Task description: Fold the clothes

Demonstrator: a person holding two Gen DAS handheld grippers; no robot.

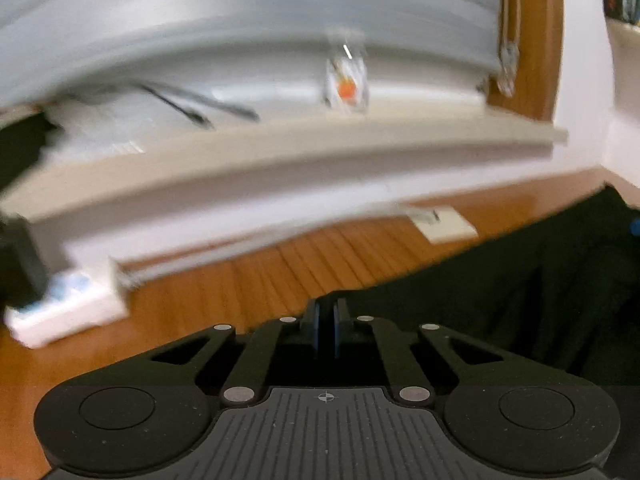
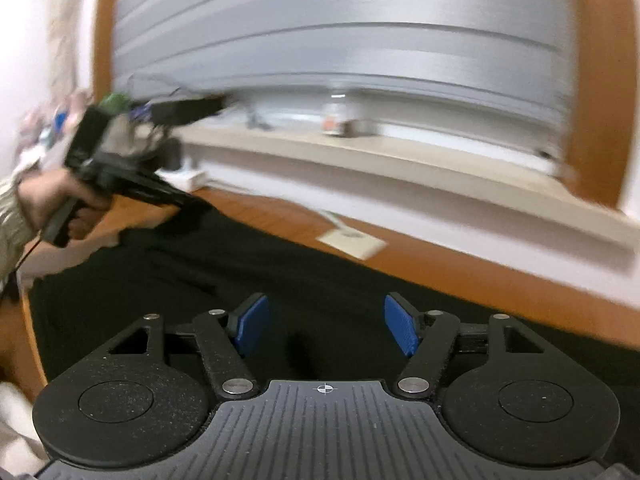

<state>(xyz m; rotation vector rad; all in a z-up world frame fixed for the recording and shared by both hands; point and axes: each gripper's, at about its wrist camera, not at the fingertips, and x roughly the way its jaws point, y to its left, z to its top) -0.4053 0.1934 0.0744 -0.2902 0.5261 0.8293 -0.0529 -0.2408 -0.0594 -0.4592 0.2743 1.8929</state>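
Black cloth (image 2: pixel 320 280) spread flat on the wooden counter (image 2: pixel 440 268), right under and ahead of the right tongs (image 2: pixel 326 326). Right tongs wide apart, blue pads (image 2: pixel 252 328) empty. Left tongs (image 1: pixel 327 328) pressed together; cannot tell if any cloth is pinched. Far edge of cloth touching left tongs' tip, seen from the right. Beige card (image 2: pixel 352 242) just past the cloth. Window ledge (image 2: pixel 360 152) beyond.

Wrist views low, windowward (shared sill (image 1: pixel 280 152))
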